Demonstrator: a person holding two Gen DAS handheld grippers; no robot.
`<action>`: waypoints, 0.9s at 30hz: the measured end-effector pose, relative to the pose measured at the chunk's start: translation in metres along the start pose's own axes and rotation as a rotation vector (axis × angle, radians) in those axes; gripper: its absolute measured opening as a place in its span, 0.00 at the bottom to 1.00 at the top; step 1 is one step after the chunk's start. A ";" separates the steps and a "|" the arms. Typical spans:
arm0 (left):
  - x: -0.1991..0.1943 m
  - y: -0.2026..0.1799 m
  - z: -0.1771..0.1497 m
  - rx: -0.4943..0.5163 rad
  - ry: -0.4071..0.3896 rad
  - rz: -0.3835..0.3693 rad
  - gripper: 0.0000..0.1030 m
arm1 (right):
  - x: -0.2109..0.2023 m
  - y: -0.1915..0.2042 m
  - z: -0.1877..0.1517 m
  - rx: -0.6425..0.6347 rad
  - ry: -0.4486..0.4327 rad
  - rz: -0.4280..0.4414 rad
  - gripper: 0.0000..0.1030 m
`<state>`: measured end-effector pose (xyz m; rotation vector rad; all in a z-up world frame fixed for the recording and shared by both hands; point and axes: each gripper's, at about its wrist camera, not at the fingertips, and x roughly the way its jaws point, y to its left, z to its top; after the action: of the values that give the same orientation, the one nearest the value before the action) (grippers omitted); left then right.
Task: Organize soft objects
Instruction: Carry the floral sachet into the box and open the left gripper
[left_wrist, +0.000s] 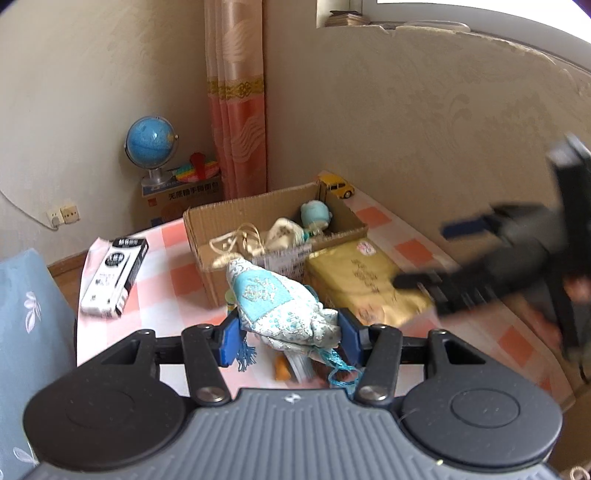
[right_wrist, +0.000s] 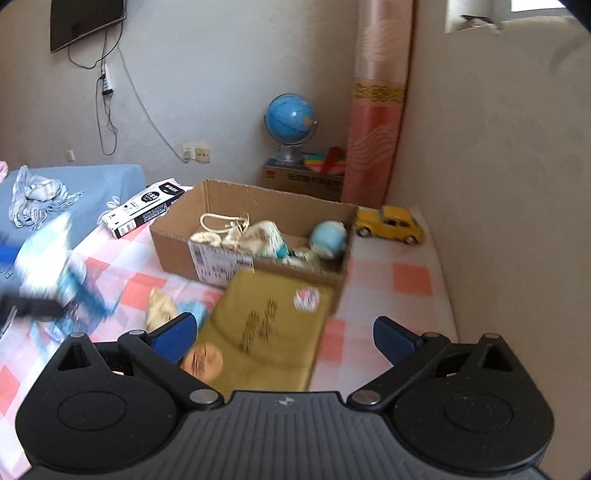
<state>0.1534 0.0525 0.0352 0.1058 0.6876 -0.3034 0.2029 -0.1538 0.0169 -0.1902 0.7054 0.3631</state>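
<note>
My left gripper (left_wrist: 288, 338) is shut on a blue-and-white fabric sachet with tassels (left_wrist: 280, 308) and holds it above the checked cloth, short of the open cardboard box (left_wrist: 207, 236). The box holds several soft things: a cream pouch with cord (right_wrist: 225, 230), a patterned fabric piece (right_wrist: 264, 236), a light-blue plush (right_wrist: 327, 240). My right gripper (right_wrist: 284, 334) is open and empty over a gold packet (right_wrist: 266, 325); it shows blurred in the left wrist view (left_wrist: 428, 254). More soft pieces (right_wrist: 162, 308) lie left of the packet. The held sachet appears blurred at the right wrist view's left (right_wrist: 48, 254).
A black-and-white carton (left_wrist: 114, 277) lies left of the box. A yellow toy car (right_wrist: 391, 223) stands behind the box by the wall. A globe (right_wrist: 290, 122) stands on a box in the corner beside a curtain. A blue pillow (right_wrist: 74, 199) lies at far left.
</note>
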 end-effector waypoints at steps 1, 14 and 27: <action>0.002 0.001 0.006 0.005 -0.003 0.002 0.52 | -0.006 0.001 -0.005 0.008 -0.005 -0.005 1.00; 0.071 0.023 0.094 -0.013 -0.030 0.029 0.52 | -0.045 -0.002 -0.032 0.070 -0.063 0.016 1.00; 0.150 0.043 0.086 -0.043 0.127 0.109 0.67 | -0.029 -0.003 -0.038 0.094 -0.017 0.069 1.00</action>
<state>0.3292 0.0402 0.0054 0.1221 0.8106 -0.1783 0.1609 -0.1752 0.0074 -0.0736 0.7117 0.3956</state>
